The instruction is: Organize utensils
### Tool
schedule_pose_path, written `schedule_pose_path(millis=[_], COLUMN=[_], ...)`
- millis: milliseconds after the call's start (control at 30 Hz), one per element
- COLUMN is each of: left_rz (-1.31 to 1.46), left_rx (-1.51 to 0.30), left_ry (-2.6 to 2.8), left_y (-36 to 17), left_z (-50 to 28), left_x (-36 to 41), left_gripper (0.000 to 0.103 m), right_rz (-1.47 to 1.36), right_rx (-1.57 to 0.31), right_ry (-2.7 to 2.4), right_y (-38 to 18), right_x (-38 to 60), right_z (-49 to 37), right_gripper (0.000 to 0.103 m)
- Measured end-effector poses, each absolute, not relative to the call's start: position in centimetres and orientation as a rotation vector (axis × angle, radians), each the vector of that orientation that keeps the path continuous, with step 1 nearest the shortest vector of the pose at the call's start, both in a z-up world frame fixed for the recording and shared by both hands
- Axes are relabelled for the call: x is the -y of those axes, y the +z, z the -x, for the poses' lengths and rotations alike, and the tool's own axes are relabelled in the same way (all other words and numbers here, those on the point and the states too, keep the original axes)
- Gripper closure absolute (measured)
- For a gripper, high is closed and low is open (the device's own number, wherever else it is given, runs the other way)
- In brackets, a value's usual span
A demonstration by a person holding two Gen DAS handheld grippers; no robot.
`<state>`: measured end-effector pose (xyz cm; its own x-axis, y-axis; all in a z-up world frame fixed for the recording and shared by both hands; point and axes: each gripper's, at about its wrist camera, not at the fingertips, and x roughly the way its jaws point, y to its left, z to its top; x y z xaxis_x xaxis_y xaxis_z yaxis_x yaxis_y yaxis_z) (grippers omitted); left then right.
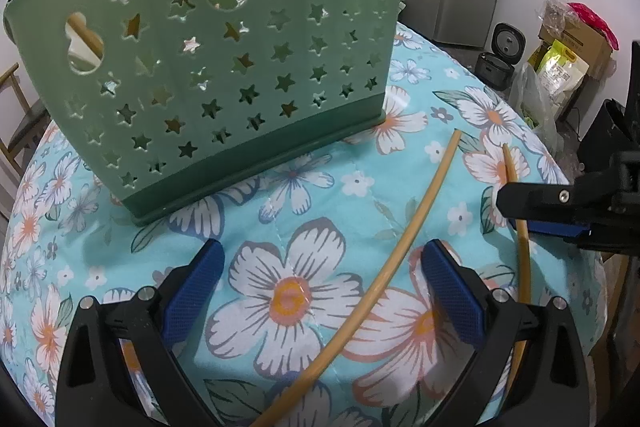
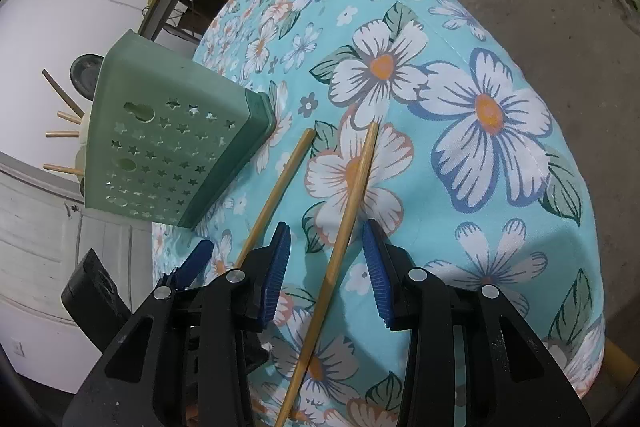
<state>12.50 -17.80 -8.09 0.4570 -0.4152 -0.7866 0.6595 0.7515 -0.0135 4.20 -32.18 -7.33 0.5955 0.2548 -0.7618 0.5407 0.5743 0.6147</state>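
- Left gripper, bottom of frame: fingers apart over one chopstick.
- Right gripper: fingers apart astride another chopstick, untouched.
- Green basket upper left.

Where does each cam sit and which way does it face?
Left wrist: on the left gripper, angled down at the table and green holder; own open jaws and the right gripper show.
Right wrist: on the right gripper, angled down; jaws straddle one chopstick.
Shared: holder, both chopsticks, floral cloth.
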Motion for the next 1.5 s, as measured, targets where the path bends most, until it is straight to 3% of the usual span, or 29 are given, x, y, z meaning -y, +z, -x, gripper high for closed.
schedule_pose_path(millis=[533,1000,1167,1233,1400,1500], left_rz=[-0.360,-0.387,-0.439,-0.443,-0.427,-0.392], left_rx=[-0.746,-0.850,-0.852,-0.854,-0.874,-0.912], left_ry=[-0.820,-0.898,-0.905,-0.899,-0.881,-0.849], left_y=[-3.5,-6.5,-7.4,-7.3,-7.1,-6.9], left_z=[-12.1,-13.4,-13.0,-13.0,-12.9,-13.0], left_x=[19.8,22.0,23.0,23.1,21.4,19.8], left_gripper=[0.007,0.040,0.049,0.056,0.088,0.093], right_rz=[-0.970,-1.082,-1.043,-1.004,-0.891,-0.872], right_rx=[-0.948,-0.913,-0.933,-0.942,-0.962,-0.964], right_ry=[-0.176,-0.101,-0.122,-0.137,-0.177,-0.178], right_y=[-7.5,-8.4,-8.0,-7.8,-7.5,-7.4], right_x=[32.0,33.7,33.5,33.3,32.5,32.4], right_z=[-4.3,-3.4,-4.0,-4.3,-4.6,-4.6], right_gripper=[0.068,0.069,0.075,0.080,0.092,0.094])
